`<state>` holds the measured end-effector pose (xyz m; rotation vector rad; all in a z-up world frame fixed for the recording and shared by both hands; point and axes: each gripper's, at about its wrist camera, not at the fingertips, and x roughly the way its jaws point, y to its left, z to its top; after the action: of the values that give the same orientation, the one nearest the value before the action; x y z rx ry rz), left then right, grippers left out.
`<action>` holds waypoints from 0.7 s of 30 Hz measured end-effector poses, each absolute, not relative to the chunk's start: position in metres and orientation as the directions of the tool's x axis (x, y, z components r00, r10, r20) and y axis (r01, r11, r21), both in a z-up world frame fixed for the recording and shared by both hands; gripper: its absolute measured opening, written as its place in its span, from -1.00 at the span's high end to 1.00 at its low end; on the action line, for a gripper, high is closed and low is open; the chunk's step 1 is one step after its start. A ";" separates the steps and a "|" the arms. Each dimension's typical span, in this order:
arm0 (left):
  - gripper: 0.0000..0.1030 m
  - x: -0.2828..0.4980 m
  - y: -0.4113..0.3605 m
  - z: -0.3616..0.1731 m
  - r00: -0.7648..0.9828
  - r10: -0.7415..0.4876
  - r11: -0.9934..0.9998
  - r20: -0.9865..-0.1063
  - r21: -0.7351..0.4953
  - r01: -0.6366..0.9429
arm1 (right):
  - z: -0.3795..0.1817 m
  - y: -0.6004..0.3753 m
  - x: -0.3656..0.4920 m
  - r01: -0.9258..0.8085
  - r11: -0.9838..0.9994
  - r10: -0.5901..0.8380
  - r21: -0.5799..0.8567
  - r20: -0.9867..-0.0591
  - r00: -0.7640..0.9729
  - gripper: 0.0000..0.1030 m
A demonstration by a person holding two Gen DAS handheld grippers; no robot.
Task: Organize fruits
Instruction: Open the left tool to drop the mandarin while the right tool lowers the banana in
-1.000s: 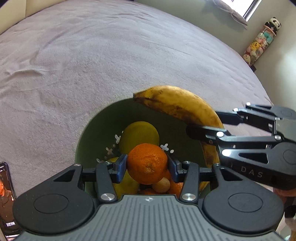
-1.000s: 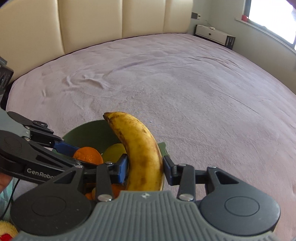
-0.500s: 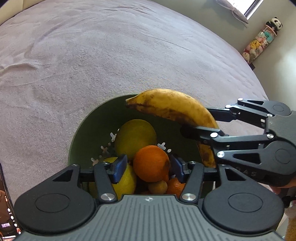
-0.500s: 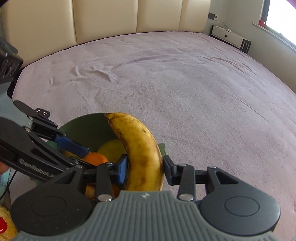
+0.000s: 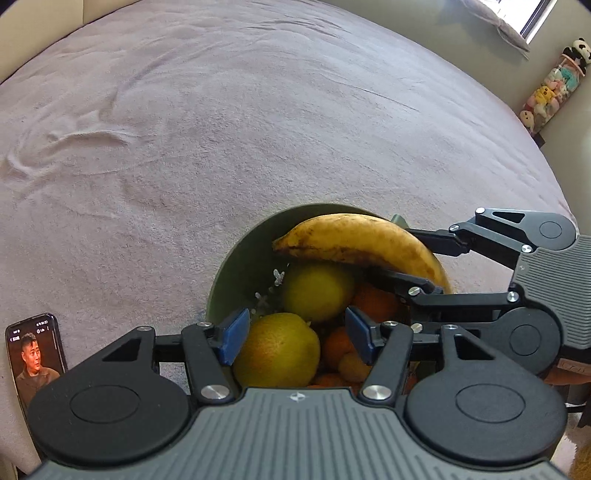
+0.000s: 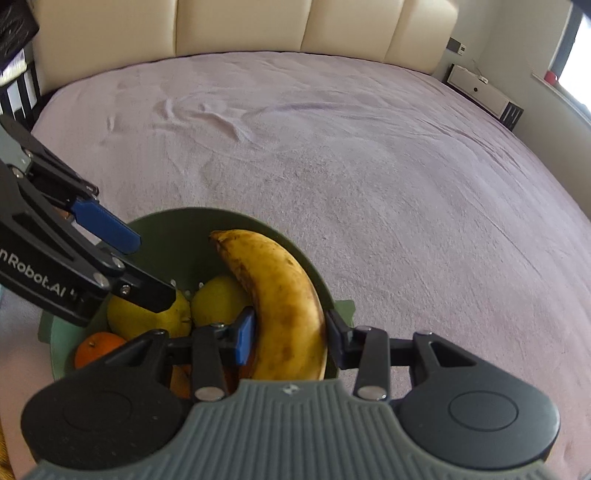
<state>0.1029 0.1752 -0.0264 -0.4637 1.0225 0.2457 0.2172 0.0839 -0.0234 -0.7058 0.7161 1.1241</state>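
A green bowl (image 5: 236,273) on the purple bed holds a yellow-green apple (image 5: 277,350), a lemon (image 5: 317,291) and several oranges (image 5: 375,301). My left gripper (image 5: 295,334) is open and empty, just above the apple. My right gripper (image 6: 290,332) is shut on a spotted banana (image 6: 284,299) and holds it over the bowl's right side, above the fruit. The banana (image 5: 354,242) and the right gripper (image 5: 417,266) also show in the left wrist view. The bowl (image 6: 177,236), apple (image 6: 122,317), lemon (image 6: 218,299) and one orange (image 6: 98,345) show in the right wrist view, with the left gripper (image 6: 122,258) above them.
The purple bedspread (image 5: 258,110) spreads around the bowl. A phone (image 5: 33,358) with a lit screen lies at the near left. A cream headboard (image 6: 258,26) stands at the far end. Plush toys (image 5: 550,88) hang at the right wall.
My left gripper opened and let the orange drop into the bowl, then pulled back to the left. My right gripper lowered the banana closer to the fruit in the bowl.
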 end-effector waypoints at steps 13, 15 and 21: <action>-0.36 0.101 0.174 -0.026 0.494 -0.007 0.875 -0.869 -0.244 -0.418 | -0.020 0.088 0.220 -0.942 0.308 0.522 -0.132 -0.804 0.284 0.28; -0.36 0.101 0.172 -0.025 0.495 -0.010 0.878 -0.869 -0.245 -0.412 | -0.013 0.087 0.220 -0.937 0.321 0.532 -0.139 -0.792 0.300 0.25; -0.36 0.098 0.164 -0.020 0.503 0.000 0.893 -0.864 -0.226 -0.388 | 0.008 0.081 0.219 -0.927 0.344 0.541 -0.148 -0.776 0.324 0.24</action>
<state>0.0981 0.1635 -0.0196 -0.4226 1.0245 0.2430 0.2186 0.0813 0.0082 -0.6608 0.6954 1.0602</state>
